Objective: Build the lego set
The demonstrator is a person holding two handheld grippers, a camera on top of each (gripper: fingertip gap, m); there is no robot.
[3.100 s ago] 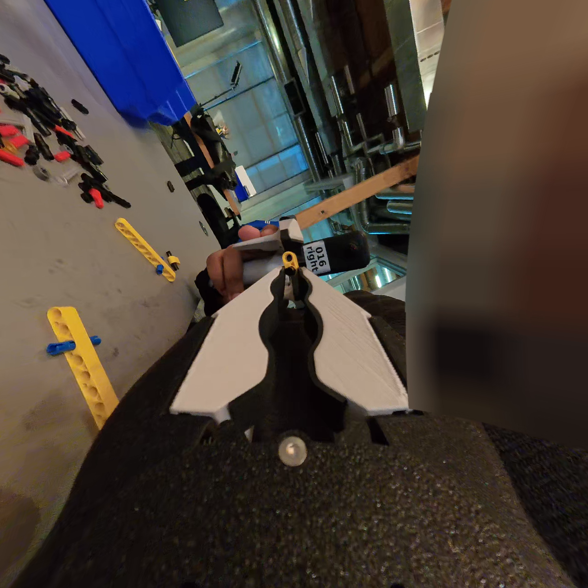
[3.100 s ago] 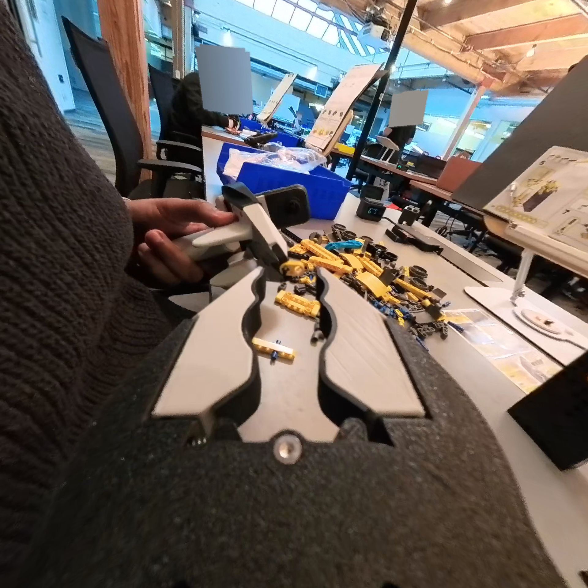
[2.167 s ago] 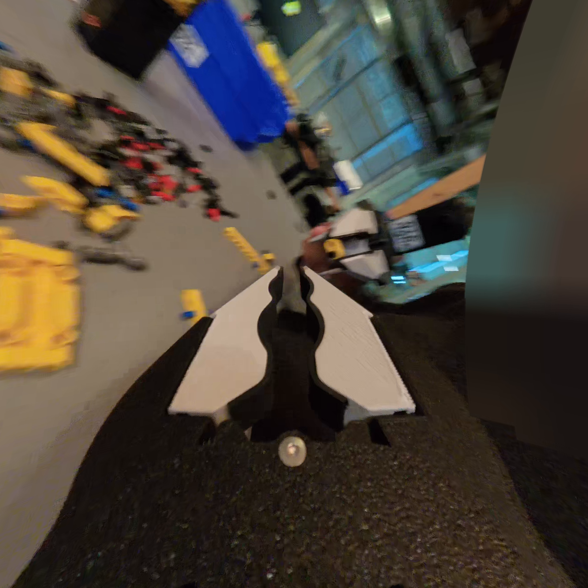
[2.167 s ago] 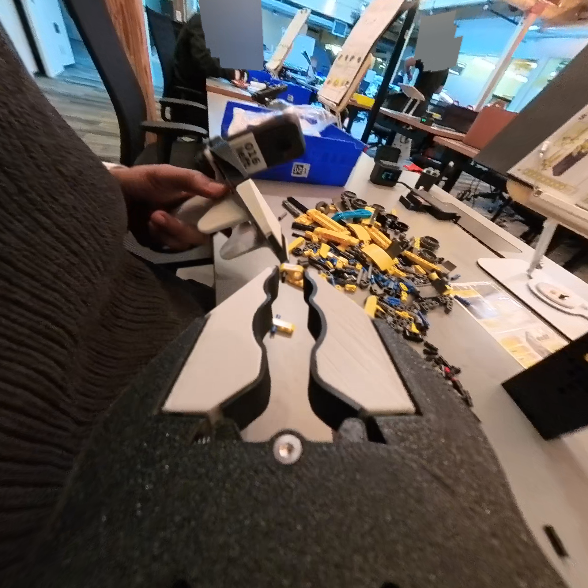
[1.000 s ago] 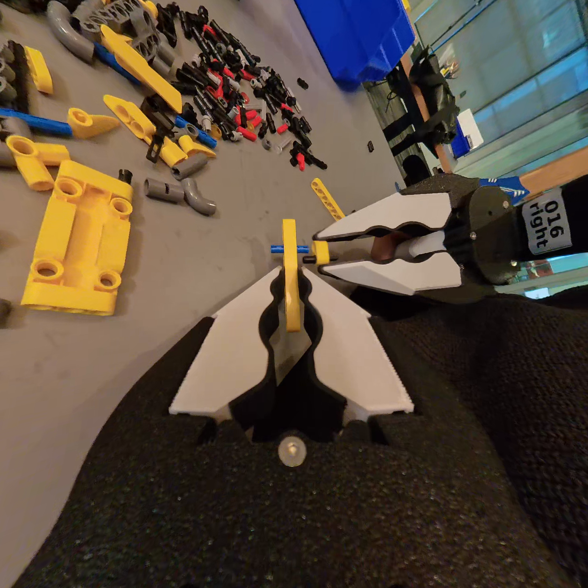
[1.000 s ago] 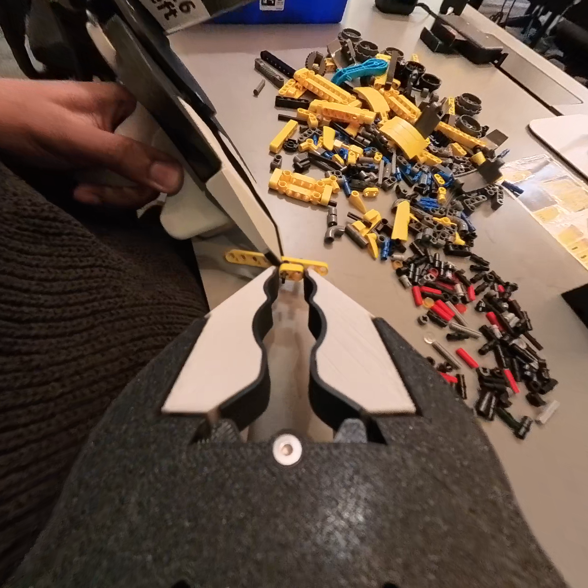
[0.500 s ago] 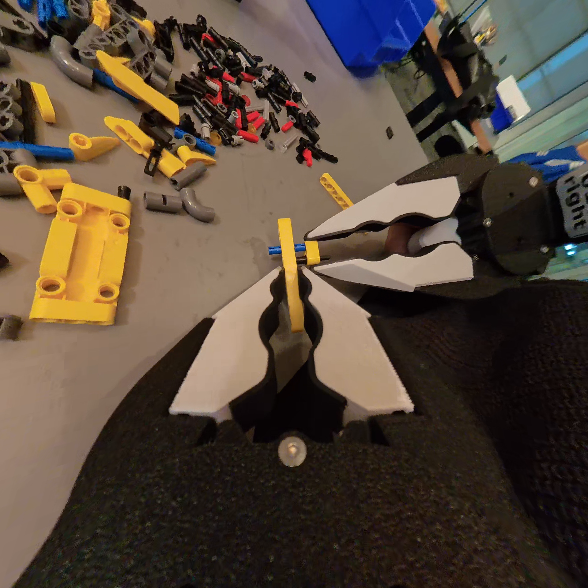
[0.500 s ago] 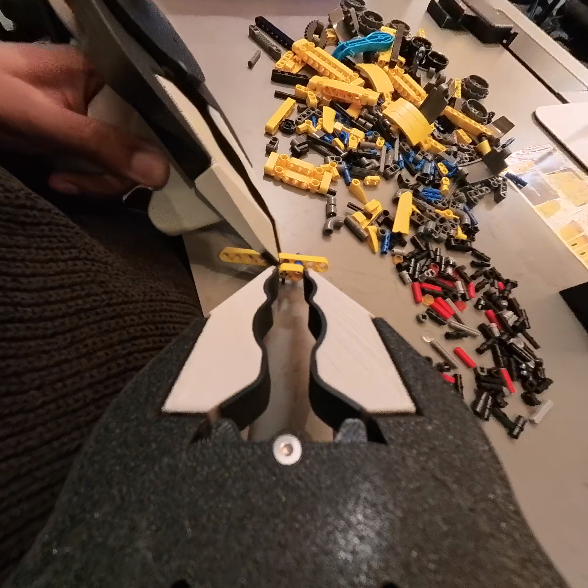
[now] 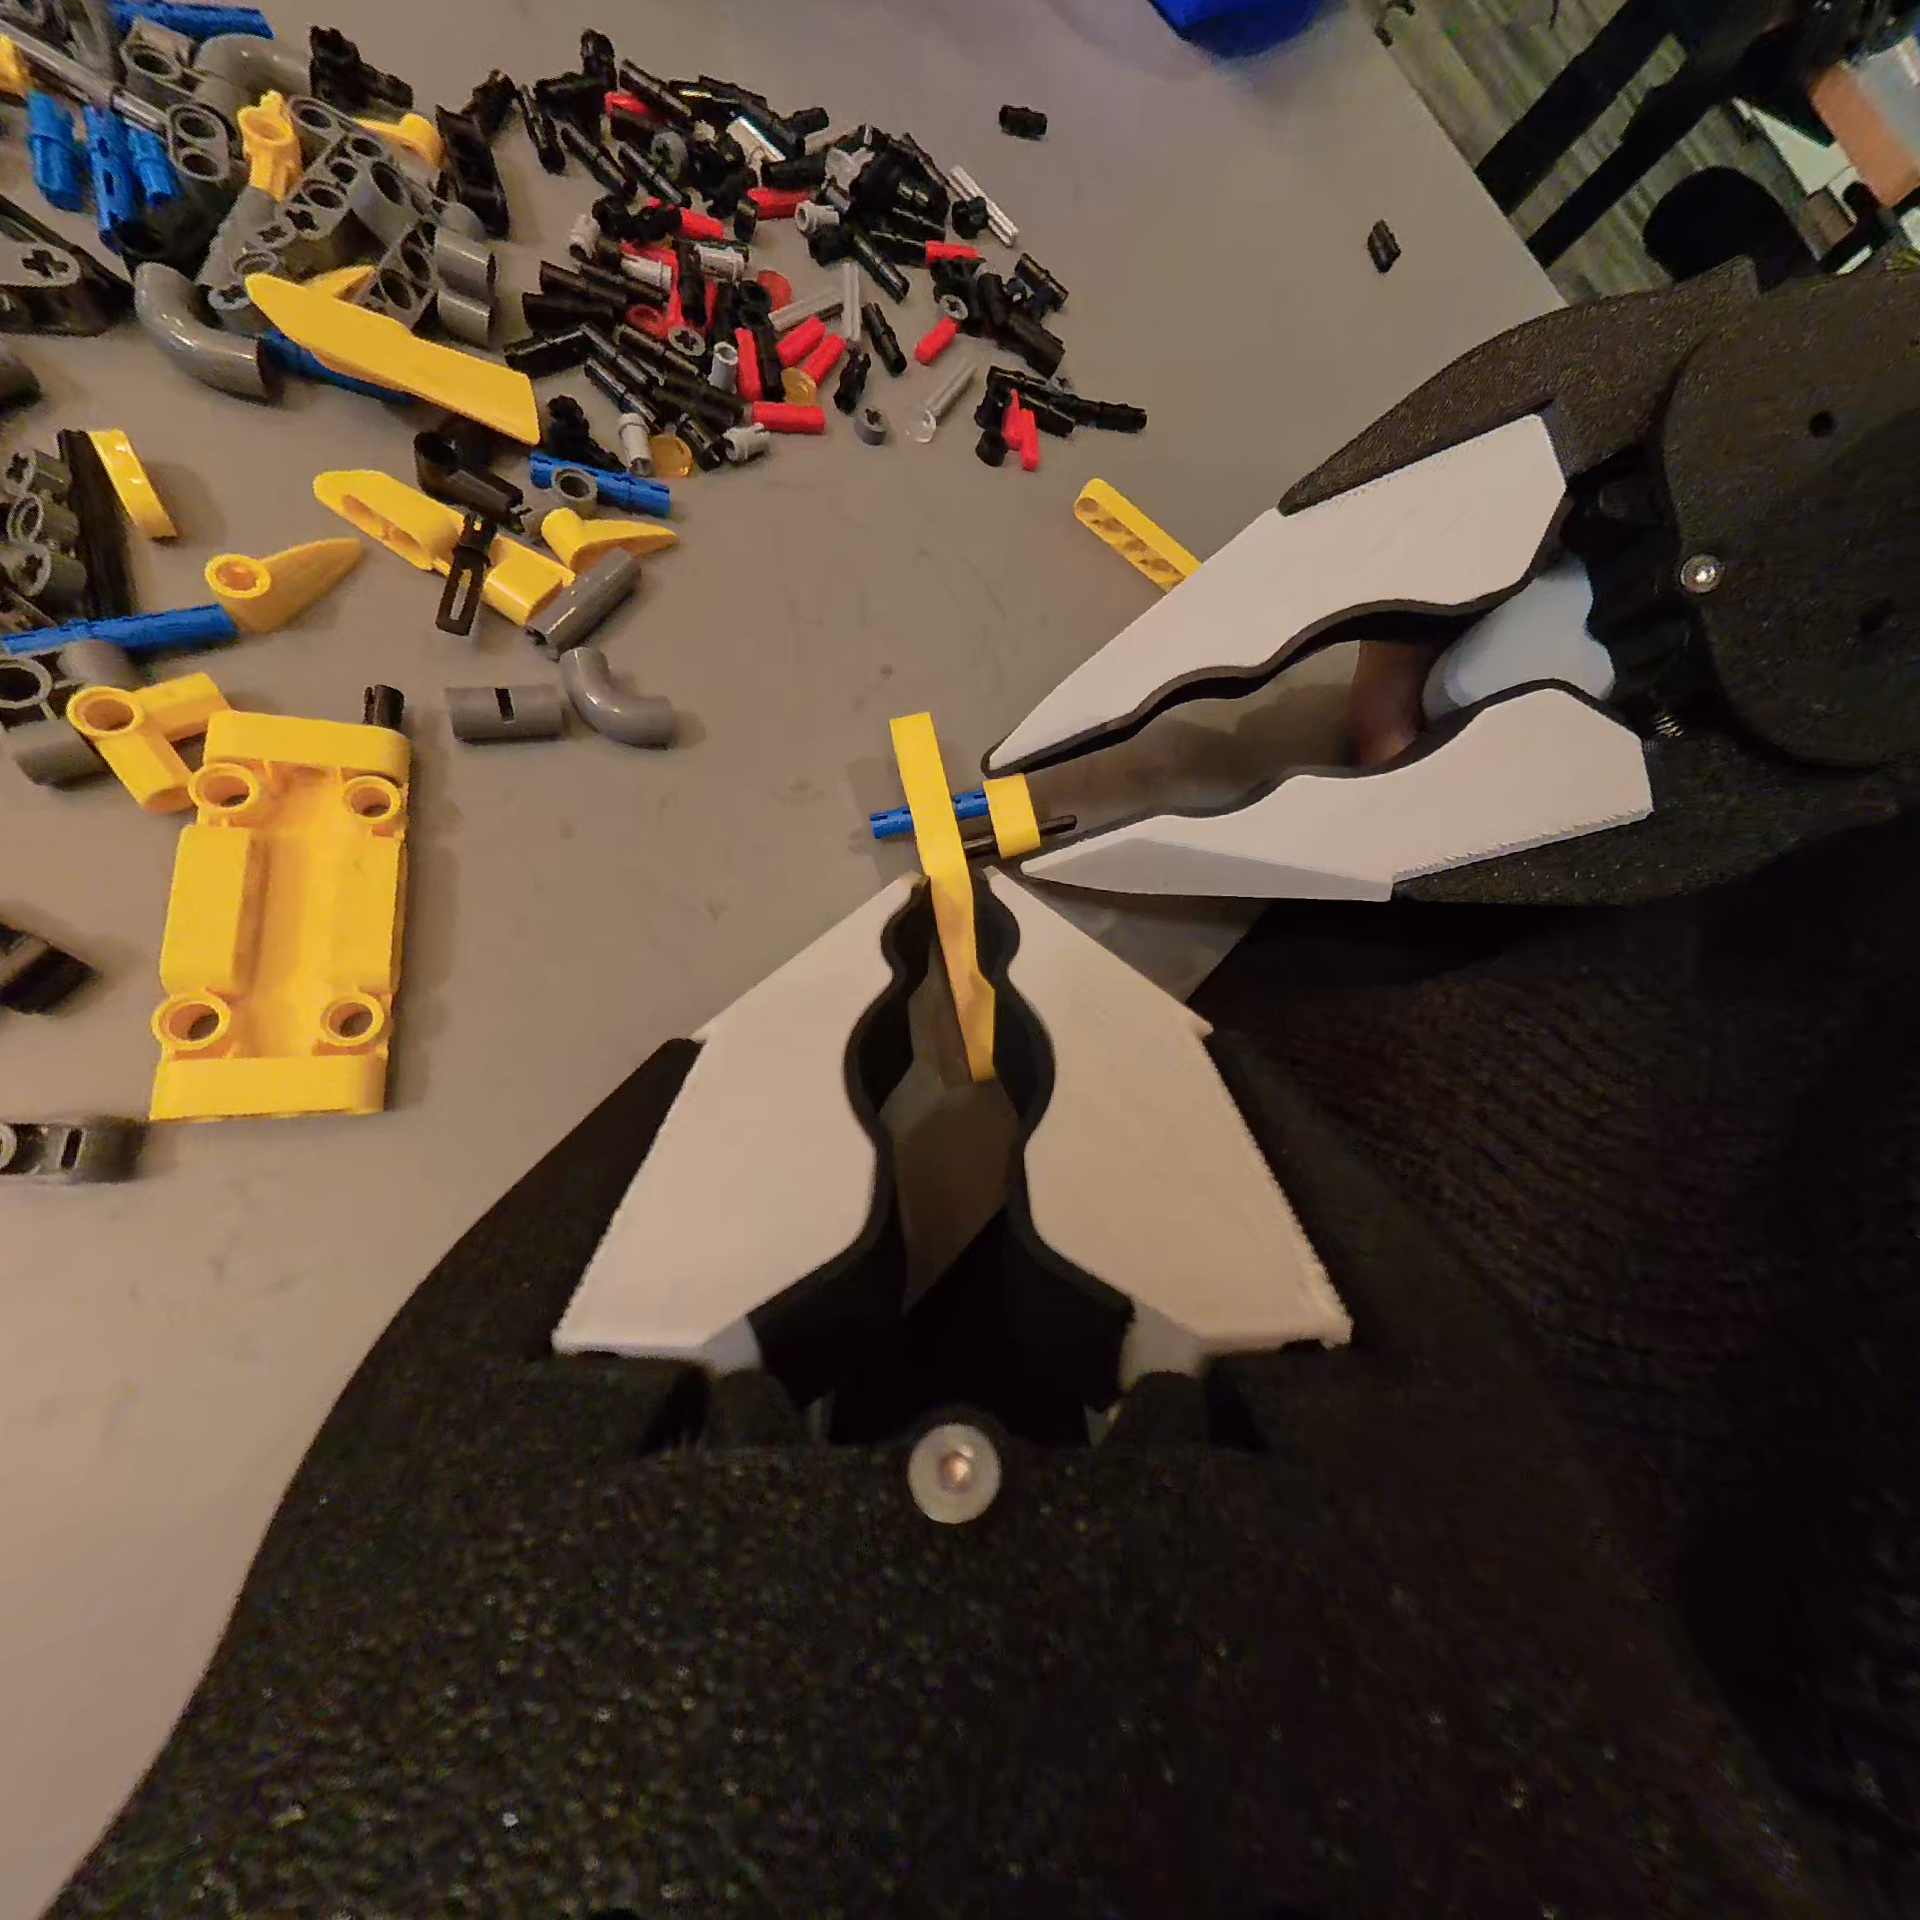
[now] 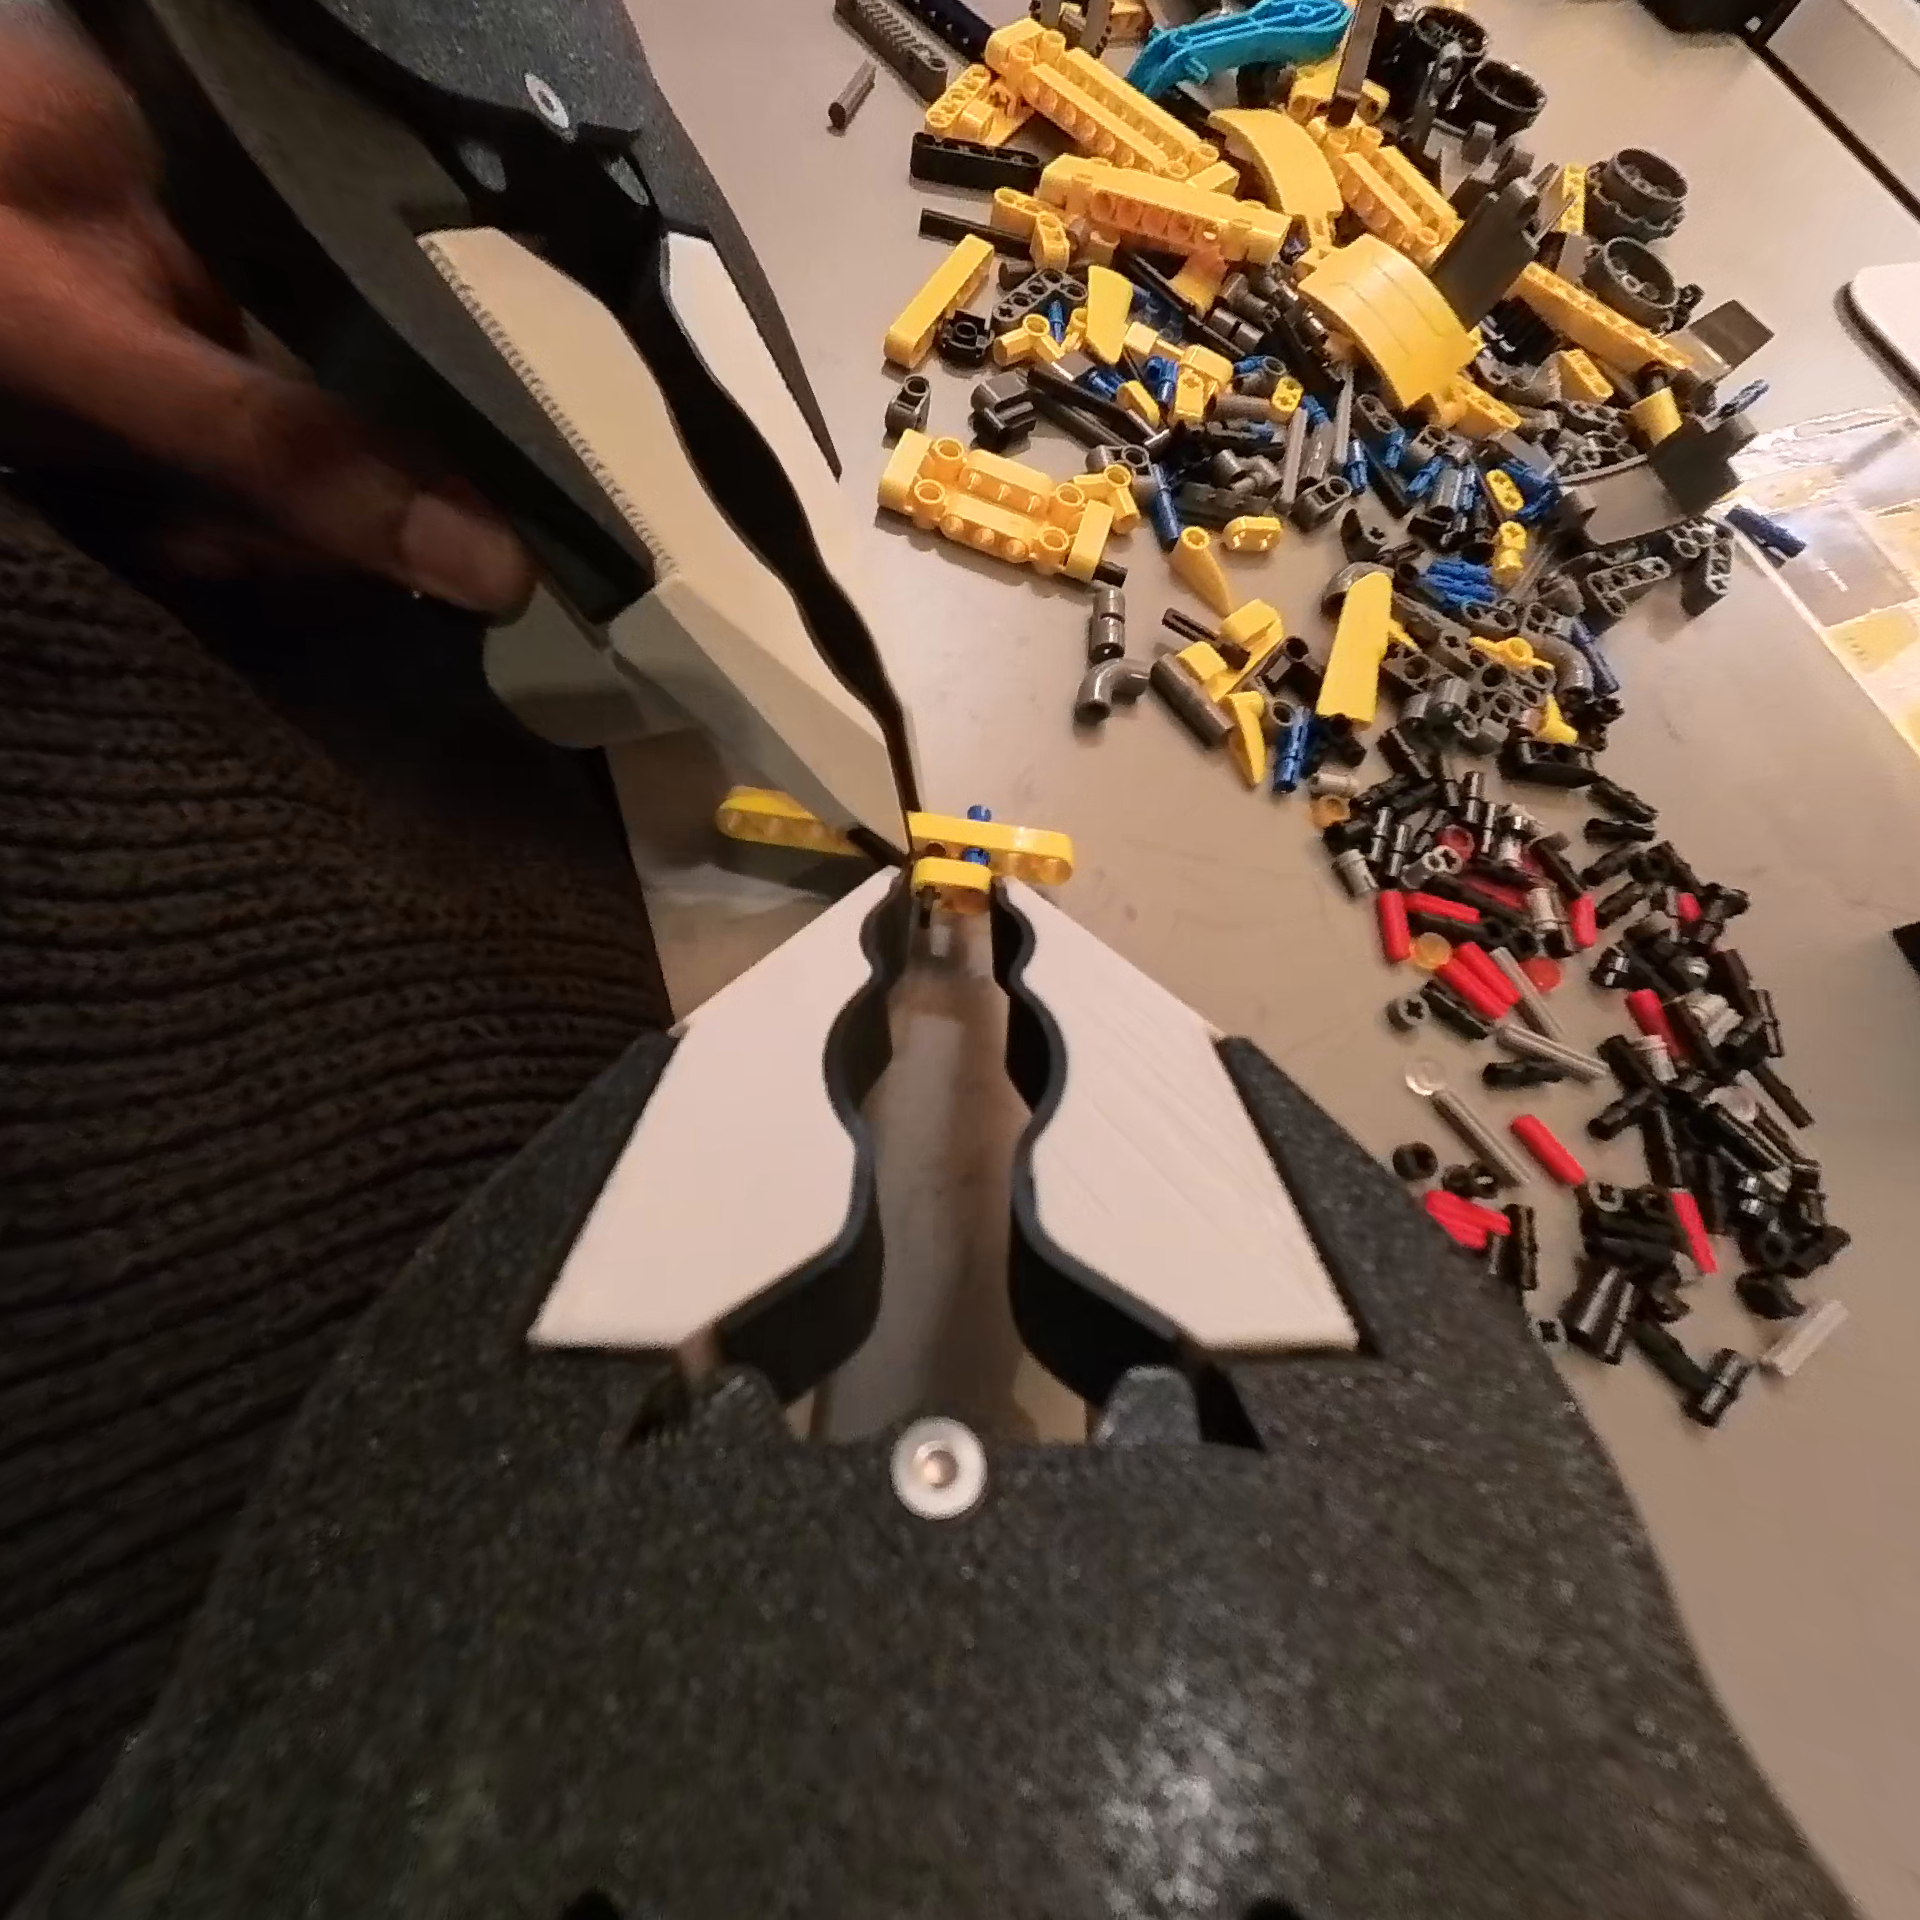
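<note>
Left wrist view: left gripper (image 9: 951,883) jaws clench yellow beam (image 9: 945,862); right gripper (image 9: 1013,821) jaws grip yellow connector (image 9: 1010,814).

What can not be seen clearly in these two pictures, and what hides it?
- Left wrist view: the yellow beam shows edge-on, so its holes are hidden; its lower end sits between the left gripper fingers.
- Right wrist view: the small yellow piece in the right gripper is too small to identify.
- Right wrist view: the hand is blurred and cut off.

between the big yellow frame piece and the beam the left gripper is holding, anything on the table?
Left wrist view: bare grey table between the big yellow frame piece and the beam in the left gripper.
</note>
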